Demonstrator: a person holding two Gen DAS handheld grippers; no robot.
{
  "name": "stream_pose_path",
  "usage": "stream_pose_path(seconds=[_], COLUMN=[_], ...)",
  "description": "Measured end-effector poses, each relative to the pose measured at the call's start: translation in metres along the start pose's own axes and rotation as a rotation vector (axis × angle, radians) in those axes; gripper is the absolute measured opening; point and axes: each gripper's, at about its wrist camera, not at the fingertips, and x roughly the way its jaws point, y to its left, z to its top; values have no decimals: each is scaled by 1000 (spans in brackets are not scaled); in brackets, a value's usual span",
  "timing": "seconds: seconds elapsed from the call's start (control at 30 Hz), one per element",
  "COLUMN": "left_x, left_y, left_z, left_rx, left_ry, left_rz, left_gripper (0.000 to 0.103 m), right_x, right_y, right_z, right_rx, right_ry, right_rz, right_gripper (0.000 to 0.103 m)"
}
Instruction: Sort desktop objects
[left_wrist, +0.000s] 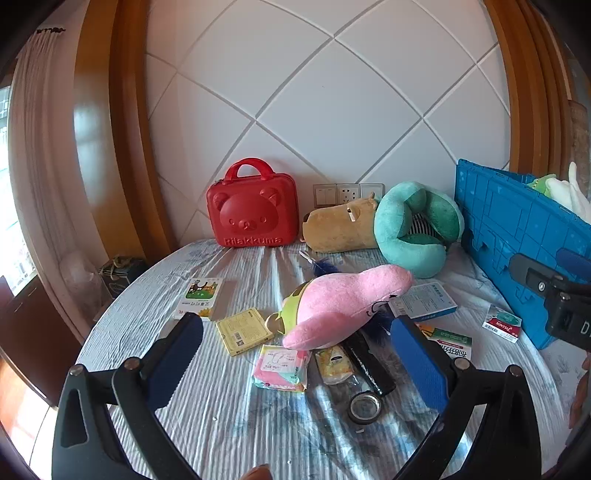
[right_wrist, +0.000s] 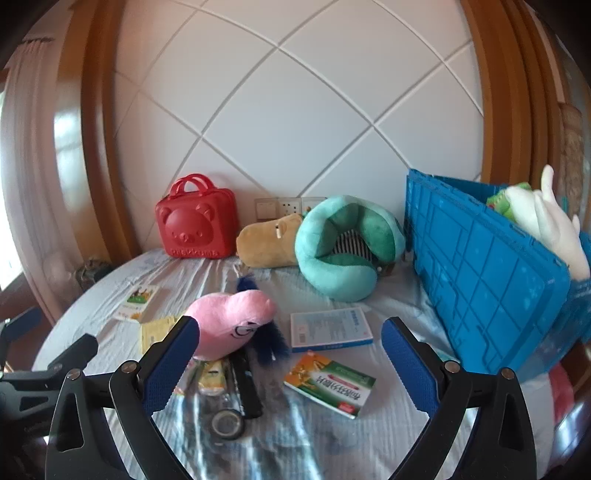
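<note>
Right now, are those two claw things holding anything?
Left gripper: open, holding nothing.
Right gripper: open, holding nothing.

— What is lying on the round table?
— A pink plush toy (left_wrist: 343, 306) is sprawling over a black case (left_wrist: 369, 363), boxes of medicine (right_wrist: 330, 383) are lying flat around it.
— And the blue crate (right_wrist: 480, 280)?
— It is standing at the right, holding white plush (right_wrist: 554, 225).

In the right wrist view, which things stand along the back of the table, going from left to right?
Red bear case → brown plush animal → green neck pillow → blue crate, with a white plush toy sticking out at its right end.
</note>
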Motion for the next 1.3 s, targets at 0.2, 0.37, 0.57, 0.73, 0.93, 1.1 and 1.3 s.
stream_pose_path(seconds=[0.2, 0.37, 0.57, 0.73, 0.93, 1.1, 1.3], left_x=[-11, -19, -26, -27, -29, -27, -25], left_y=[-10, -10, -6, -2, 1, 8, 10], left_z=[-4, -8, -8, -5, 1, 3, 3], left_rx=[-29, -38, -46, -57, -60, -80, -82], left_ry=[-8, -8, -19, -26, -45, -47, -44], left_rz=[14, 45, 68, 79, 94, 95, 98], left_gripper=[103, 103, 103, 103, 103, 103, 103], right_x=[-5, -10, -13, -14, -10, -5, -4], right_y=[-9, -10, -9, -12, -17, -18, -18], right_z=[9, 7, 4, 1, 1, -1, -2], right_rx=[-12, -17, -25, -25, -13, -21, -17], right_ry=[-11, -29, -27, -30, -21, -9, -4], right_rz=[10, 16, 34, 13, 3, -9, -15], right_gripper=[100, 100, 100, 100, 100, 100, 100])
